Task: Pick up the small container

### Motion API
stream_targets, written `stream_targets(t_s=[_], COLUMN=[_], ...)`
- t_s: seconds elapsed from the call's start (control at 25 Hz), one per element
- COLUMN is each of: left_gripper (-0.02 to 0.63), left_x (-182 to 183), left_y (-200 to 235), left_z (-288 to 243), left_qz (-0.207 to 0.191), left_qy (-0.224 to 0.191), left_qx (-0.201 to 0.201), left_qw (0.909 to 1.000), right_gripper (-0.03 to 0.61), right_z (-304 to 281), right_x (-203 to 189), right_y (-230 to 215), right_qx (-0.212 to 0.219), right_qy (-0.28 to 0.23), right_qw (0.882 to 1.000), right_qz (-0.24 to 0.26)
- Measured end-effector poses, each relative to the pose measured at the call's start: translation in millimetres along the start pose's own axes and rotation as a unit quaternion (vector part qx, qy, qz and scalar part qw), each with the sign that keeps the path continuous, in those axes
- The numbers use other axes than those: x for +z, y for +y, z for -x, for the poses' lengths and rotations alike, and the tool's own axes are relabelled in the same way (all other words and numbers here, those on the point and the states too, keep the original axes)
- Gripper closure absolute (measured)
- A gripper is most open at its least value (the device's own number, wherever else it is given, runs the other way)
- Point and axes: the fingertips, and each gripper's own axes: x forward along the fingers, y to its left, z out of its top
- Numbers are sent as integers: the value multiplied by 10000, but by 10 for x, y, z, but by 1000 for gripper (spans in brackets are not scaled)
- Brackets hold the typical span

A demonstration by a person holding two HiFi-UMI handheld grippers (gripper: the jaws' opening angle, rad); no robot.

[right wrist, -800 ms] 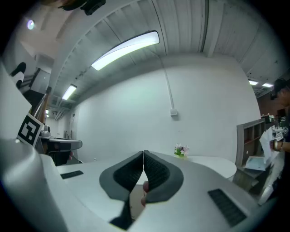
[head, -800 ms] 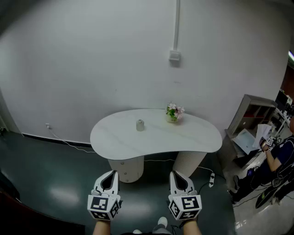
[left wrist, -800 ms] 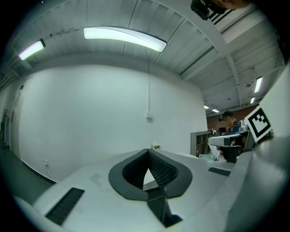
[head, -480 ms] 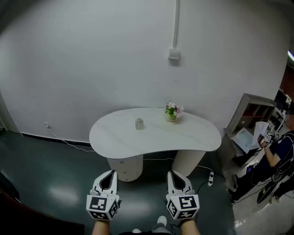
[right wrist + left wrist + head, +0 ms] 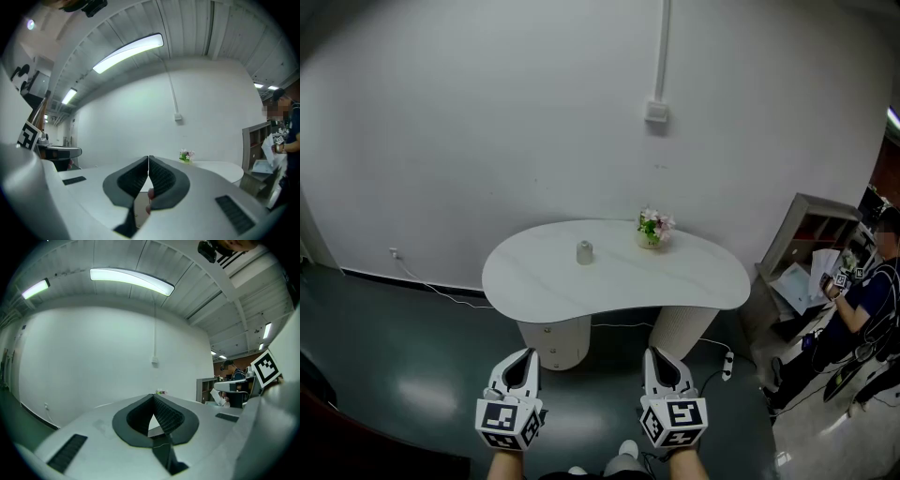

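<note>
A small grey container point(image 5: 584, 251) stands upright on the white kidney-shaped table point(image 5: 694, 281), left of the middle. My left gripper point(image 5: 523, 357) and right gripper point(image 5: 658, 354) hang side by side well short of the table's near edge, over the dark floor. Both are shut with nothing between the jaws. In the left gripper view the left gripper point(image 5: 153, 396) has its pads meeting at the tips. In the right gripper view the right gripper point(image 5: 148, 158) also has its pads pressed together. The container is hidden behind the jaws in both gripper views.
A small pot of pink flowers point(image 5: 653, 228) stands at the table's back right; it shows as the flowers point(image 5: 186, 155) in the right gripper view. A person point(image 5: 862, 309) stands by a shelf unit point(image 5: 811, 234) at the right. A white wall point(image 5: 487, 112) lies behind the table.
Both grippers have stayed shut and nearly still; the view has shifted slightly. The person at the right has moved a little.
</note>
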Motion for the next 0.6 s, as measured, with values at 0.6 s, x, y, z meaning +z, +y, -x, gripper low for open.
stream_targets(t_s=[0.6], left_gripper=[603], left_x=[-157], left_y=[47], left_z=[-490], left_qz=[1], left_qy=[113], left_qx=[22], left_qw=[9999], right_gripper=[512], right_z=[-457], right_x=[-98], right_y=[-316], right_qx=[-27], right_qy=[2], right_qw=[9997], right_qz=[-229])
